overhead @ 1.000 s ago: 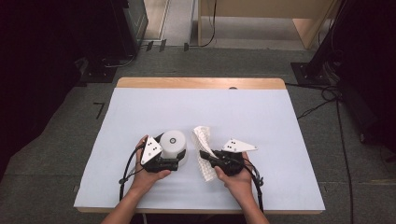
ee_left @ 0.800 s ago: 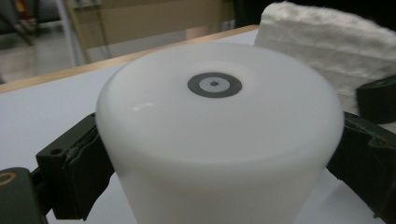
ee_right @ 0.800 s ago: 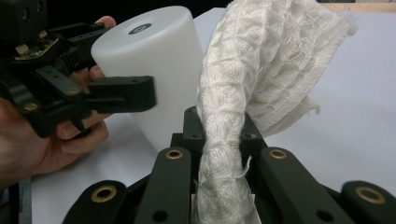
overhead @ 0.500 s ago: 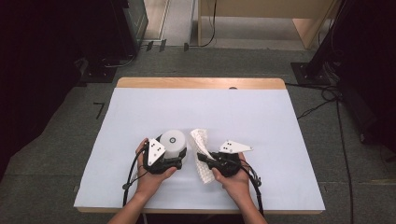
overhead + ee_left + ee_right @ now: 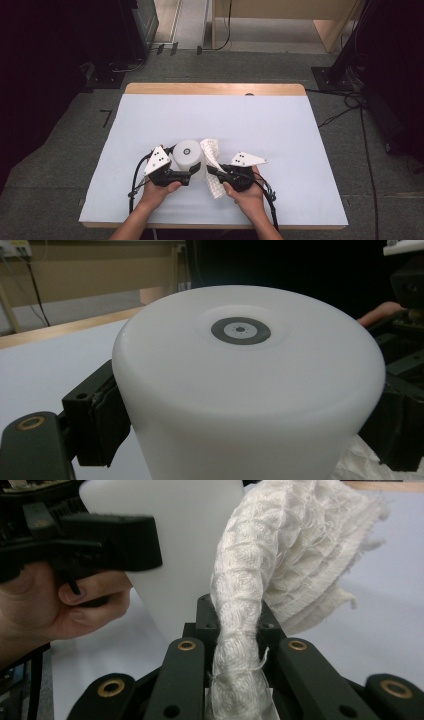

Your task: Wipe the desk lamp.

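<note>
A white cylinder with a dark ring on its top stands upright on the table's near half. My left gripper reaches in from the left. Its jaws have just been closing with the cylinder between them, and both pads now press on its sides. My right gripper is shut on a white woven cloth. The cloth rises from between the jaws and flops over just right of the cylinder, close against it.
The table carries a pale sheet with a wooden strip along its far edge. Cables trail from both grippers toward the near edge. Dark equipment and cords stand on the floor around the table.
The left gripper's jaws have drawn in onto the cylinder. The cloth in the right gripper has shifted slightly left toward the cylinder. Both hands have otherwise stayed in place.
</note>
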Available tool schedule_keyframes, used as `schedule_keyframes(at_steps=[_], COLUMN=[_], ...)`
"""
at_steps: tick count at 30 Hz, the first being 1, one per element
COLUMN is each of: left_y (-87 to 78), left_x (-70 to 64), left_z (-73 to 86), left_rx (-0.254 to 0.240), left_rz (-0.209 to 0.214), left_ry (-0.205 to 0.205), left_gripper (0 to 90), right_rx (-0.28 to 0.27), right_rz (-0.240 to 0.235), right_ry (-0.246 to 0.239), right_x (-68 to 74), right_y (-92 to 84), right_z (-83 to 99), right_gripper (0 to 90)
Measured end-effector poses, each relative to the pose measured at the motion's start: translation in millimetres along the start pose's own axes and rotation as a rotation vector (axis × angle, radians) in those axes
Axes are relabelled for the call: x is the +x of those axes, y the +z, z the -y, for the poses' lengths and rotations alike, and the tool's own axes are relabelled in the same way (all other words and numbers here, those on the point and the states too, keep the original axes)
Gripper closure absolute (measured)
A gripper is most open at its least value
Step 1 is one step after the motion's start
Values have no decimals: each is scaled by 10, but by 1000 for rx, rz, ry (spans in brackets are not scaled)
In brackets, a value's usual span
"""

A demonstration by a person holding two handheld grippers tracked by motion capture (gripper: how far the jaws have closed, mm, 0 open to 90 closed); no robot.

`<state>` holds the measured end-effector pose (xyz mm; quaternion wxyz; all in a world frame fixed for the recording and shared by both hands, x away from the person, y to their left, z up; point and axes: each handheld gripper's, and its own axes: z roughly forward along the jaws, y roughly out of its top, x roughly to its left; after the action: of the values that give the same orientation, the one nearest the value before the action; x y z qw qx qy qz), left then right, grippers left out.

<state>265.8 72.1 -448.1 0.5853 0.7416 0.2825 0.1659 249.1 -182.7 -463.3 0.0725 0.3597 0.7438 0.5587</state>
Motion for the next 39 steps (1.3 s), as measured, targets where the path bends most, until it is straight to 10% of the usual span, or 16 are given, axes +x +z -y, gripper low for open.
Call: schedule_keyframes(at_steps=[17, 28, 39], left_y=[-93, -18, 49], left_x=[148, 32, -51], left_z=[-54, -36, 0], left_rx=[-29, -9, 20], left_rz=[-10, 43, 67], left_ry=[-31, -2, 31], left_gripper=[90, 91, 91], right_rx=[-87, -34, -95], right_rz=[34, -17, -10], right_ry=[4, -30, -36], right_x=[-75, 32, 27], right_y=[-248, -59, -213], right_z=[-155, -79, -173], right_gripper=[796, 796, 796])
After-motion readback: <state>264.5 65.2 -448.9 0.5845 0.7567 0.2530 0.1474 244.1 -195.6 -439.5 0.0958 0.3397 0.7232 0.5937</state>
